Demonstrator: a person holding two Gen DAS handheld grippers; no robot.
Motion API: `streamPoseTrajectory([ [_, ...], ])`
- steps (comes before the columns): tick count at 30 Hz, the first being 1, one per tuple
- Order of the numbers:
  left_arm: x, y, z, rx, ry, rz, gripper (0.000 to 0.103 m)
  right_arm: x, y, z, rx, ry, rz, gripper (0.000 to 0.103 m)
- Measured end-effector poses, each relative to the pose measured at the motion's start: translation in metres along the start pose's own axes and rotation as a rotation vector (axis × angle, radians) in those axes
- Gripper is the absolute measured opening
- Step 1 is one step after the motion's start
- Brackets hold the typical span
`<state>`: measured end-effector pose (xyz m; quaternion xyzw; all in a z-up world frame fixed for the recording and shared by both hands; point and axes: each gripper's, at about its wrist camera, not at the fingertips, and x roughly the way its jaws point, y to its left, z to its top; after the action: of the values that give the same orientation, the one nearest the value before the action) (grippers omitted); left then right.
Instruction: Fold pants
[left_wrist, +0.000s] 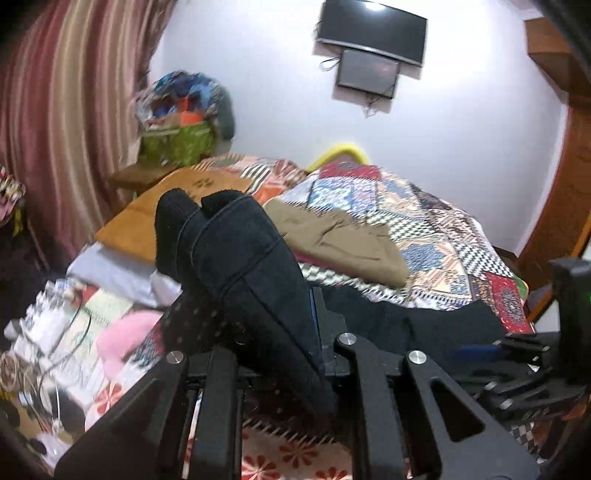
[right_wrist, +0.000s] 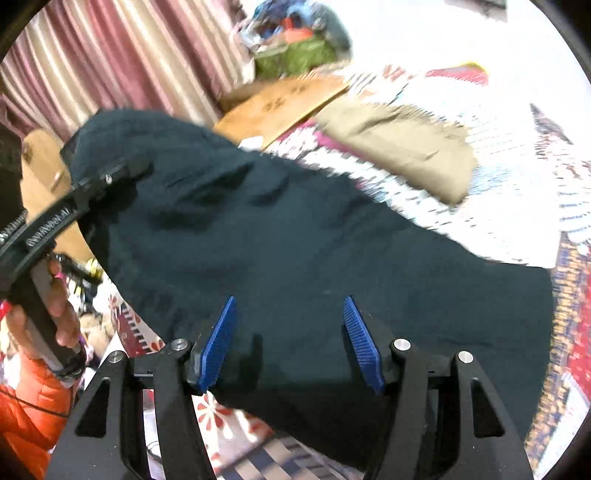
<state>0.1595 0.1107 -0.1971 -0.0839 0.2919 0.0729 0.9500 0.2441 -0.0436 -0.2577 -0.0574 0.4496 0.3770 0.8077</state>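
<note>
Left claw (left_wrist: 258, 295) is clamped on a bunched end of the black pants (right_wrist: 295, 240), lifting it off the patchwork bed (left_wrist: 443, 236). Right claw (right_wrist: 290, 339) gapes over the flat part, blue pads (right_wrist: 218, 343) off the cloth. Risk: thick bunch slips from the narrow pinch, or unpinned fabric drags and creases. Lettering on the left claw's arm is too blurred to read.

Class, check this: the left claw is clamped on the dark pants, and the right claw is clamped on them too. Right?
Not quite. The left claw is clamped on the dark pants, but the right claw stands open, its blue pads apart over the cloth, as the right wrist view shows.
</note>
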Motion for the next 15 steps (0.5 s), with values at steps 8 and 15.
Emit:
streamPoseTrajectory([
  [8,-0.007,-0.054,0.021,0.113,-0.048,-0.091,0.012,-0.007,-0.041,-0.045,0.078,0.070,-0.121,0.057],
  [15,-0.007,-0.115,0.036,0.219,-0.059,-0.181,0.012,-0.030,-0.042,-0.049,0.111,-0.022,-0.064,0.058],
])
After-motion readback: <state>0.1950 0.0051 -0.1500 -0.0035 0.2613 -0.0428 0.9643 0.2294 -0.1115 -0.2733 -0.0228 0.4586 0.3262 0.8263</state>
